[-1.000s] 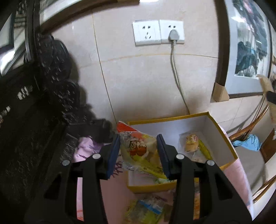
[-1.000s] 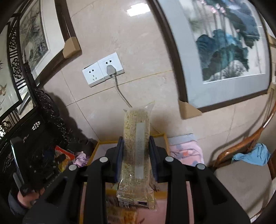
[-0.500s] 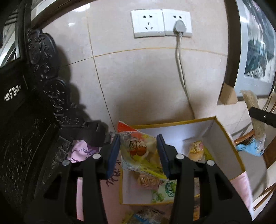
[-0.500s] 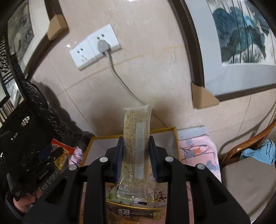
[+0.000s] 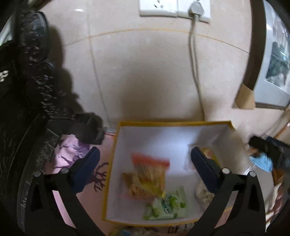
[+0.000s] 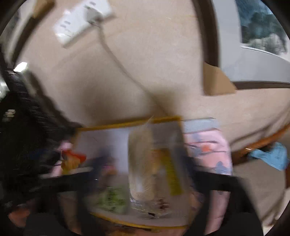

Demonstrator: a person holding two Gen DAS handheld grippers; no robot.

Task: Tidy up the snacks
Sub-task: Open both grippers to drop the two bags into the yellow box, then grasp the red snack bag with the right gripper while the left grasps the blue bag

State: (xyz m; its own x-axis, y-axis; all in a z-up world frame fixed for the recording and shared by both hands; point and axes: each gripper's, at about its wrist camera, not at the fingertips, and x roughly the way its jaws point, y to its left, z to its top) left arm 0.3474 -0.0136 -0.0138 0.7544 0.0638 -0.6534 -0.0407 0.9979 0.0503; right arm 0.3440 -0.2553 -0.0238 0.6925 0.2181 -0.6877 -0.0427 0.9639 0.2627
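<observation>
My left gripper (image 5: 145,161) has its jaws spread wide, with nothing between them, above the yellow-rimmed box (image 5: 116,145). Nearest to me in the box lies a green-and-white packet (image 5: 165,204), and just beyond it an orange-and-yellow snack bag (image 5: 148,176), blurred, so I cannot tell if it is resting or in the air. My right finger (image 5: 206,170) hides part of a pale packet (image 5: 203,194) at the right wall, and behind that finger a small yellow snack (image 5: 208,153) shows only partly. The box stands on a pink cloth (image 5: 90,190) with a dark tree pattern. At the near edge more packets are cut off by the frame.

The view of my right gripper (image 6: 145,168) is strongly blurred. Its fingers are only dark smears, far apart, so I judge the jaws open. Between them a long clear bag of pale grains (image 6: 143,163) stands over the box, not touched by either smear as far as I see. To its right a yellow strip (image 6: 172,174) is unclear.

Far behind, a white cable (image 5: 194,69) runs from the wall socket (image 5: 174,8) down behind the box.
</observation>
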